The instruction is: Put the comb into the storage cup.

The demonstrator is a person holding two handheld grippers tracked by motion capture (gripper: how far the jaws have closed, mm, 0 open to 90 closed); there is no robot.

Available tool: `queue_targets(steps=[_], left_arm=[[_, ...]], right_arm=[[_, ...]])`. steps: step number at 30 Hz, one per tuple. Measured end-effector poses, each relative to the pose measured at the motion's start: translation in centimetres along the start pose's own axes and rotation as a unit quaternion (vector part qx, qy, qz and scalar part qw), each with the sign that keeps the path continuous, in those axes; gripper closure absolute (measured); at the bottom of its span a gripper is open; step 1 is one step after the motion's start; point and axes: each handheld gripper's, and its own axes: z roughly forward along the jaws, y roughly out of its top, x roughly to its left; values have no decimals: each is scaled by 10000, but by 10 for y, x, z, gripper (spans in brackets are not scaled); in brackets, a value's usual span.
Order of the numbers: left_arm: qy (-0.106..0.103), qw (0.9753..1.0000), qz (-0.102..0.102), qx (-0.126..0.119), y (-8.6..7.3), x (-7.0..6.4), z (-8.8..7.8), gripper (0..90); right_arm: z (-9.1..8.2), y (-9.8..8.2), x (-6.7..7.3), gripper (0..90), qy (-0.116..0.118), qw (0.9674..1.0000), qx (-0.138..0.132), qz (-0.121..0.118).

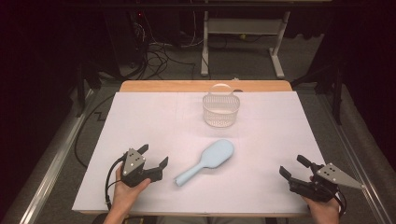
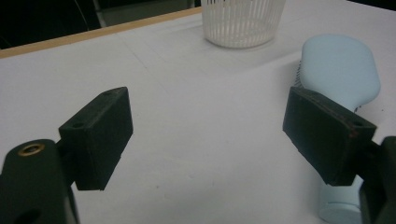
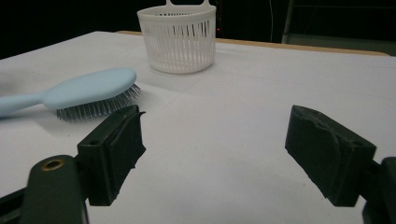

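Nearest me, two hand-held units at the desk's (image 1: 140,107) near edge: left tool (image 1: 154,155), jaws spread and holding nothing, gripped by my left hand (image 1: 125,189); right tool (image 1: 292,167), jaws likewise spread and holding nothing, gripped by my right hand (image 1: 323,207). Between them, slightly toward the left, one pale blue hairbrush (image 1: 208,161), lying bristles down on the white covering, handle pointing toward the near-left, head toward the far-right; apart from both tools. Farther back, near the desk's middle, one white slatted basket (image 1: 220,108) with a loop handle, upright, well apart from the brush. Beyond the desk: dark floor, cables, a white frame's legs
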Motion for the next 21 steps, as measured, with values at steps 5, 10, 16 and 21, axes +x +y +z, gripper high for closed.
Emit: queue_targets(steps=[5, 10, 16, 21], left_arm=[[14, 10000, 18, -10, 3, -3, 2, 169], [-81, 10000, 21, 17, 5, -6, 6, 159], [-262, 9996, 66, 5, 11, -16, 12, 157], [-362, 9993, 126, 41, 18, -23, 19, 155]], right_arm=[[0, 0, 0, 195, 5, 10000, 3, 0], [1, 0, 0, 195, -5, 10000, 17, 18], [2, 0, 2, 194, 44, 10000, 16, -38], [2, 0, 1, 192, 33, 10000, 15, -5]])
